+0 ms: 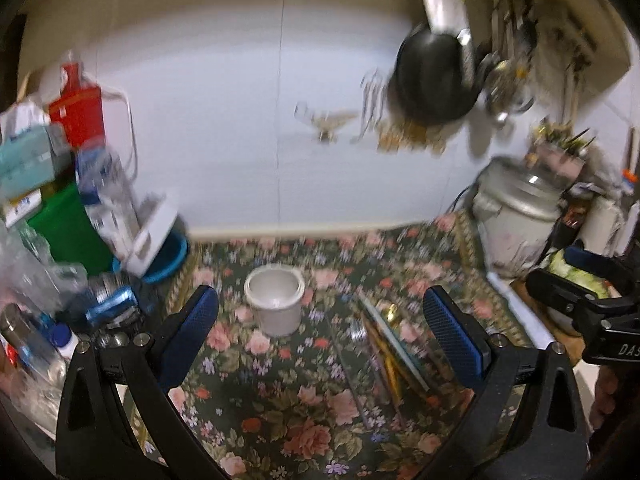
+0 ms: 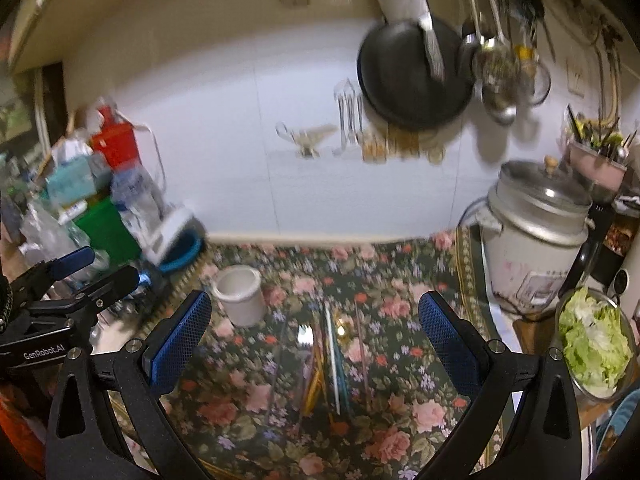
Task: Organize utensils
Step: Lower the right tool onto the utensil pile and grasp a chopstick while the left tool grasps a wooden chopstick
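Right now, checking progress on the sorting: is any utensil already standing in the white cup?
No. The white cup shows a bare inside, and the utensils lie beside it on the floral cloth.

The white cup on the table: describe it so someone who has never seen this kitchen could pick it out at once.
Start from the floral tablecloth below the white wall. The white cup stands upright on it, just left of the loose utensils and right of the blue bowl. It is the only plain, open, empty container standing alone on the cloth.

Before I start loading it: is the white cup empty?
Empty: the white cup stands upright, and the left wrist view shows only its bare interior.
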`<state>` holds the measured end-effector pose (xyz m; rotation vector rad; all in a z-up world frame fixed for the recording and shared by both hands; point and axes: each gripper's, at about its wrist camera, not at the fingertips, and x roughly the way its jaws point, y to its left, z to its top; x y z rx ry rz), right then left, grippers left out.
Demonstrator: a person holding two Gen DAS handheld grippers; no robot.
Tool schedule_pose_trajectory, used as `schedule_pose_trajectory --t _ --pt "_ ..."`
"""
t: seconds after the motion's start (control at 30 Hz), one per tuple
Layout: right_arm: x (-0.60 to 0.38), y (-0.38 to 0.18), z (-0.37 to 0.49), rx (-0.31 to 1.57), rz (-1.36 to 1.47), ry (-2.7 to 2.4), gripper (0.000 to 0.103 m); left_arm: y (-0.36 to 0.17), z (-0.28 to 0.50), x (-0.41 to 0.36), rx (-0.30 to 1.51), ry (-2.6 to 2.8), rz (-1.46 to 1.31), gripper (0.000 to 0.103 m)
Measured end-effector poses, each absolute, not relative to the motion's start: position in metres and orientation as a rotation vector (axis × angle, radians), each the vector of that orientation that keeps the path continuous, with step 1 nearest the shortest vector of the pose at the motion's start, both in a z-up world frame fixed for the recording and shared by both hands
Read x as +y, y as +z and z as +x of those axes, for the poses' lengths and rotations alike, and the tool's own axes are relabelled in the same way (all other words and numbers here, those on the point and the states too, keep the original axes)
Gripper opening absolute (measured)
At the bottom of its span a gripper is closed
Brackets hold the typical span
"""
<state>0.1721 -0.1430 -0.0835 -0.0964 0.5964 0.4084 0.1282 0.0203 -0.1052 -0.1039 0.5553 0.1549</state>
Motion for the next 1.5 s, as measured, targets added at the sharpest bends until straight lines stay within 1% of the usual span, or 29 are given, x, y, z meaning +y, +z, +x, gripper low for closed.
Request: schedule_pose_trajectory --t 0.17,0.37,0.47,0.53,0.6,0.63,0.7,0.73,0.77,0.8,0.83,0.9,0.97,1.1,1.17,1.23,1.3,1.4,1.43,1.5 --pt "-0.144 -0.129 0.212 0.728 -0.121 0.38 0.103 -0.158 0.168 0.028 0.705 0.17 -0.166 0.103" --pt "-0.149 -0.187 0.256 0.899 -0.137 0.35 0.103 -0.218 0.208 0.03 0.856 0.207 -0.178 0.103" --pt "-0.151 -0.216 0.275 0.98 -0.146 0.348 0.099 -0.245 0.224 0.027 0.914 0.21 -0.177 0.102" --pt "-0.152 -0.232 0.285 1.032 -0.148 0.357 0.093 -0.261 0.235 0.026 0.956 0.188 -0.192 0.093" --pt "-0.151 -0.245 0.294 1.077 -0.146 0.371 0.081 -0.273 0.246 0.023 1.0 0.168 -0.21 0.087" --pt "-0.151 -0.253 0.299 1.109 -0.139 0.387 0.079 -0.279 0.251 0.022 1.018 0.161 -0.222 0.081" --pt "-0.148 -0.265 0.307 1.14 -0.126 0.403 0.066 -0.286 0.259 0.019 1.039 0.146 -0.234 0.073" --pt "-0.148 -0.27 0.311 1.159 -0.122 0.414 0.061 -0.29 0.264 0.017 1.051 0.134 -0.238 0.071" --pt "-0.147 -0.274 0.314 1.171 -0.12 0.424 0.058 -0.293 0.268 0.015 1.062 0.125 -0.239 0.069" --pt "-0.145 -0.277 0.317 1.178 -0.12 0.432 0.054 -0.296 0.272 0.014 1.07 0.12 -0.24 0.066" --pt "-0.144 -0.279 0.319 1.181 -0.125 0.435 0.052 -0.299 0.277 0.012 1.082 0.111 -0.247 0.06" --pt "-0.143 -0.284 0.325 1.182 -0.139 0.436 0.047 -0.304 0.286 0.009 1.106 0.088 -0.273 0.054" --pt "-0.144 -0.288 0.331 1.196 -0.141 0.44 0.042 -0.307 0.294 0.004 1.123 0.052 -0.308 0.053" --pt "-0.147 -0.296 0.344 1.226 -0.132 0.446 0.033 -0.308 0.308 -0.006 1.136 -0.006 -0.365 0.048" --pt "-0.148 -0.3 0.351 1.235 -0.132 0.447 0.031 -0.31 0.315 -0.01 1.146 -0.02 -0.381 0.044" --pt "-0.149 -0.303 0.355 1.247 -0.129 0.455 0.025 -0.312 0.321 -0.015 1.159 -0.032 -0.386 0.032" --pt "-0.15 -0.305 0.36 1.261 -0.118 0.468 0.022 -0.316 0.327 -0.018 1.178 -0.04 -0.39 0.024" --pt "-0.149 -0.307 0.366 1.27 -0.121 0.48 0.02 -0.32 0.331 -0.018 1.198 -0.037 -0.403 0.02" --pt "-0.148 -0.308 0.368 1.27 -0.123 0.481 0.02 -0.322 0.333 -0.018 1.205 -0.04 -0.419 0.016" --pt "-0.146 -0.309 0.371 1.275 -0.123 0.493 0.018 -0.324 0.336 -0.016 1.21 -0.031 -0.433 0.015"
